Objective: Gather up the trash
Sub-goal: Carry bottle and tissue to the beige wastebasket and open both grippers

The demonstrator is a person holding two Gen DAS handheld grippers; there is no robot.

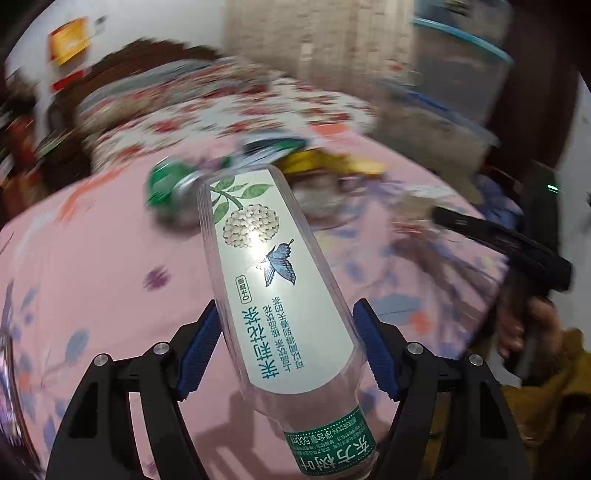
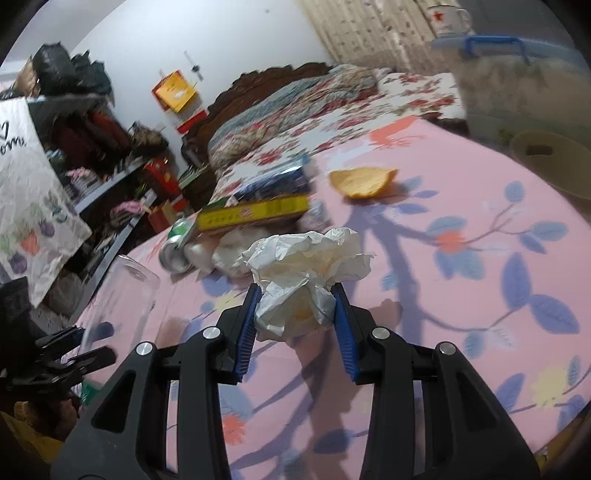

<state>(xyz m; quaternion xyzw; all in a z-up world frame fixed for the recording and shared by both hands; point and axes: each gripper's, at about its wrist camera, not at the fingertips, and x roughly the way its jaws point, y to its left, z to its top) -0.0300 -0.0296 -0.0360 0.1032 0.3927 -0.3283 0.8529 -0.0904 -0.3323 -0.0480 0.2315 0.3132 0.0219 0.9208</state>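
Observation:
My left gripper (image 1: 286, 314) is shut on a clear plastic bottle (image 1: 266, 280) with a white flower-and-butterfly label and a green neck band, held above the pink floral bedsheet (image 1: 110, 266). My right gripper (image 2: 295, 299) is shut on a crumpled white tissue (image 2: 310, 262). The bottle's clear base also shows at the left of the right wrist view (image 2: 122, 295). The right gripper appears as a black shape at the right of the left wrist view (image 1: 509, 247). More trash lies on the bed: a green drink can (image 2: 177, 243), a yellow box (image 2: 255, 214), a blue packet (image 2: 277, 182) and an orange peel (image 2: 362, 181).
A folded floral quilt (image 2: 295, 107) lies at the head of the bed. A clear storage bin with a blue lid (image 2: 517, 74) stands at the right, a mug (image 2: 447, 18) on it. A tan round object (image 2: 554, 162) sits by it. Cluttered shelves (image 2: 92, 147) stand left.

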